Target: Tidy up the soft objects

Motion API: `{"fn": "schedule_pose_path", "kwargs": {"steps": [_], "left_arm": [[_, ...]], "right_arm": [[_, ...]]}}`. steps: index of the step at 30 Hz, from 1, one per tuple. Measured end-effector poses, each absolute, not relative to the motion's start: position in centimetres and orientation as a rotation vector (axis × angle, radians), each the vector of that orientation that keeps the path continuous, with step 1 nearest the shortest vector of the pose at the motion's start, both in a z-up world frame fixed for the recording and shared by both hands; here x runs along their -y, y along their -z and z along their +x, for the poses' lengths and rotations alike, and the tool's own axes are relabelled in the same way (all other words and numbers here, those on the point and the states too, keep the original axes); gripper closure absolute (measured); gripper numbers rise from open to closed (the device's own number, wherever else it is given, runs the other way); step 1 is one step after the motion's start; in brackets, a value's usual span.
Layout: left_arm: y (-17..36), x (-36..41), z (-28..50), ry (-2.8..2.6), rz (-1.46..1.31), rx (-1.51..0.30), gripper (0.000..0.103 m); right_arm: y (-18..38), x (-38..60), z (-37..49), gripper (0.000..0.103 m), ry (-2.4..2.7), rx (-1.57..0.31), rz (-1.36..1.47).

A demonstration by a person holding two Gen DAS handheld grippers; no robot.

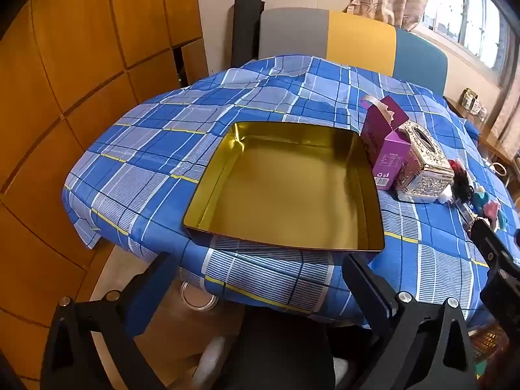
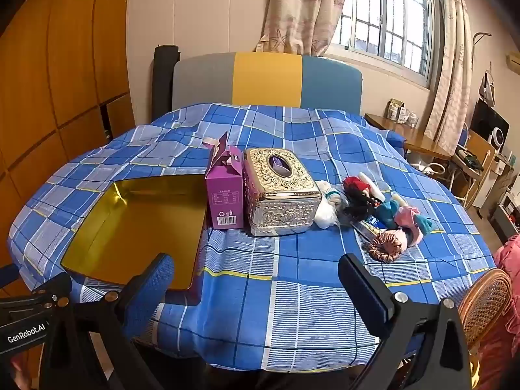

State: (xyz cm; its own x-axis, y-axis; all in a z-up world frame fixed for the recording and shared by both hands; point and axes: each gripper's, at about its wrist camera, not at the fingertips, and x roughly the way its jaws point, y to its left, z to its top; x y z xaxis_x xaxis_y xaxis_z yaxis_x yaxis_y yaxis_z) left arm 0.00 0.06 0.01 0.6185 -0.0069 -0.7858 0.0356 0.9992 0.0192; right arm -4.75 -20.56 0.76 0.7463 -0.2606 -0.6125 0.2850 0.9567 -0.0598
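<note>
Left gripper (image 1: 260,279) and right gripper (image 2: 256,279) both spread wide, grasping nothing; gold tin (image 1: 325,130) bare inside; soft toys (image 2: 373,208) heaped beside tissue box (image 2: 282,191)

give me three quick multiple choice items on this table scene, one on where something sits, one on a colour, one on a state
1. Where does the purple carton stand?
A. between the gold tin and the silver tissue box
B. inside the gold tin
C. on top of the tissue box

2. What colour is the inside of the tin?
A. red
B. gold
C. white

3. What state is the tin in?
A. full of hair ties
B. closed with a lid
C. open and empty

Answers: 1 A, the silver tissue box is on its right and the tin on its left. 2 B, its floor and walls shine gold. 3 C, only bare metal shows inside.
</note>
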Motion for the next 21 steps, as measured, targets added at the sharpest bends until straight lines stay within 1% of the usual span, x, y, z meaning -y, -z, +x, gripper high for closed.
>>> {"fn": "schedule_pose_path", "kwargs": {"steps": [21], "left_arm": [[-0.3, -0.1, 0.1, 0.011, 0.063, -0.889, 0.000]], "right_arm": [[-0.3, 20.9, -4.5, 0.000, 0.293, -0.684, 0.051]]}}
